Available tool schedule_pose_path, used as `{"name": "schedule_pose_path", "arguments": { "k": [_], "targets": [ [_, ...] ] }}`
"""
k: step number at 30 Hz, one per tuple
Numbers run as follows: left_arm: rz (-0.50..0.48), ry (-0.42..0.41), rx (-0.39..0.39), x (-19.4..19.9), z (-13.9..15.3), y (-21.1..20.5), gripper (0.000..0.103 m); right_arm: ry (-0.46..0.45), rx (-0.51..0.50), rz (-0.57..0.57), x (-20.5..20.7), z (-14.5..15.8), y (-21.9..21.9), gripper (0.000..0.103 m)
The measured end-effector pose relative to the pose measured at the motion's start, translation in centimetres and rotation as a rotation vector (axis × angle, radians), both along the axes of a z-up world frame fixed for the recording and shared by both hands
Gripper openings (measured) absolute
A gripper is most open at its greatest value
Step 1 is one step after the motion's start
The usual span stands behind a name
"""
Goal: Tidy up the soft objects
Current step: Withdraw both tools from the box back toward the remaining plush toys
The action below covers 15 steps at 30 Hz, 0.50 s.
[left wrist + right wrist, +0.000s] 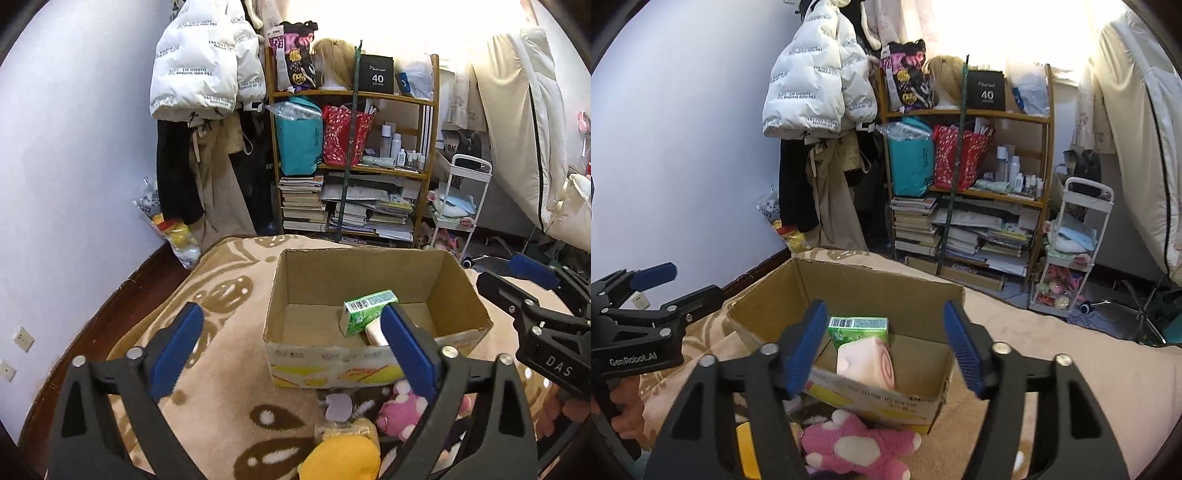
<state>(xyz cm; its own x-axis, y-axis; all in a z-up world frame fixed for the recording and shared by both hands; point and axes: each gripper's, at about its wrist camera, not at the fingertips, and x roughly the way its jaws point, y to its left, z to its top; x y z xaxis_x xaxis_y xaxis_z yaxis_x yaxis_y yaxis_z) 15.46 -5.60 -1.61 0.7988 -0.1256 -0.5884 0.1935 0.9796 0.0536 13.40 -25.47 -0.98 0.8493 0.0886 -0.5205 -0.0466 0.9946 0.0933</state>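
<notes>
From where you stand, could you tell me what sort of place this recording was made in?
Most likely a lived-in bedroom: a cardboard box sits on a fleecy blanket, a white puffer jacket hangs on the wall, and a wooden shelf holds bags, books and bottles.

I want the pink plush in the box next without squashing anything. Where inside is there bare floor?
Inside the cardboard box, the floor right of the pink roll cushion, up to the right wall, is bare. The left side is crowded: the green packet sits behind the cushion. The pink plush lies outside, against the front wall.
</notes>
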Motion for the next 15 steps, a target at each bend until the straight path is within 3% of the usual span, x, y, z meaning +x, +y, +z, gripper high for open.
{"name": "schedule_pose_path", "arguments": {
  "k": [2, 8, 15],
  "targets": [
    [-0.008, 0.005, -0.007, -0.8, 0.4, 0.2, 0.099, -0.006, 0.005, -0.013, -0.9, 0.5, -0.1, 0.089],
    [0.007, 0.002, -0.023, -3.7, 1.0, 1.4, 0.102, -0.019, 0.031, -0.039, -3.7, 2.0, -0.3, 0.103],
    [0.018, 0.040, -0.034, -6.1, 1.2, 3.3, 0.102, -0.024, 0.010, -0.048, -6.5, 2.7, 0.2, 0.103]
  ]
}}
